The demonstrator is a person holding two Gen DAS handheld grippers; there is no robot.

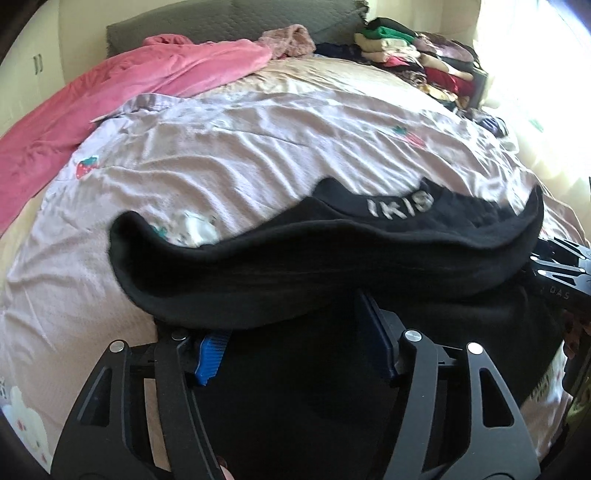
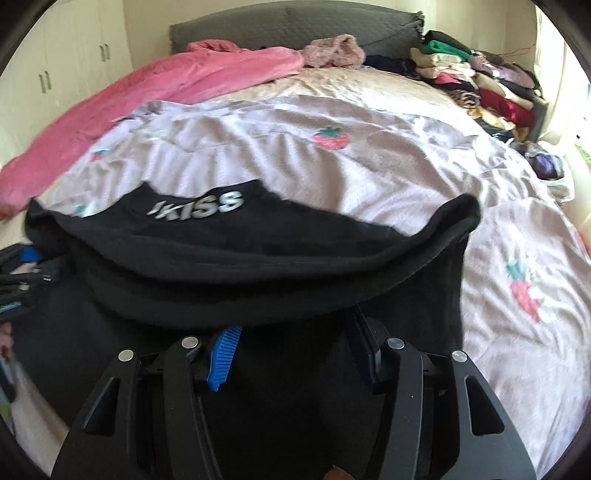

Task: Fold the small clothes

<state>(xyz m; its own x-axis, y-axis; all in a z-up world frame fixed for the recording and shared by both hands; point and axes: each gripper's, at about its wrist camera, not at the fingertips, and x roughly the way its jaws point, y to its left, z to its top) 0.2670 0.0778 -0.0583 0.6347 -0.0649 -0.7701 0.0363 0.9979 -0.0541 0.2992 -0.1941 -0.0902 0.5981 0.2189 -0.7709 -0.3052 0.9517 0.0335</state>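
A black garment [image 1: 332,258] with silver "KISS" lettering lies bunched on the pale pink strawberry-print bed cover [image 1: 221,158]. Its thick folded edge drapes over the tips of my left gripper [image 1: 291,321]. The jaws stand well apart with black cloth between them, and the blue pads [image 1: 212,354] show bare. In the right wrist view the same garment [image 2: 258,266] covers the tips of my right gripper [image 2: 295,325], which is also spread, with its ribbed blue pad [image 2: 221,358] free of cloth. Each gripper shows at the other view's edge: the right gripper [image 1: 557,273] and the left gripper [image 2: 26,273].
A pink blanket [image 1: 129,92] lies along the bed's left side. A stack of folded clothes [image 1: 417,62] sits at the far right corner by the grey headboard [image 1: 221,18]. White wardrobe doors [image 2: 44,74] stand to the left. More clothes [image 2: 546,162] lie at the right edge.
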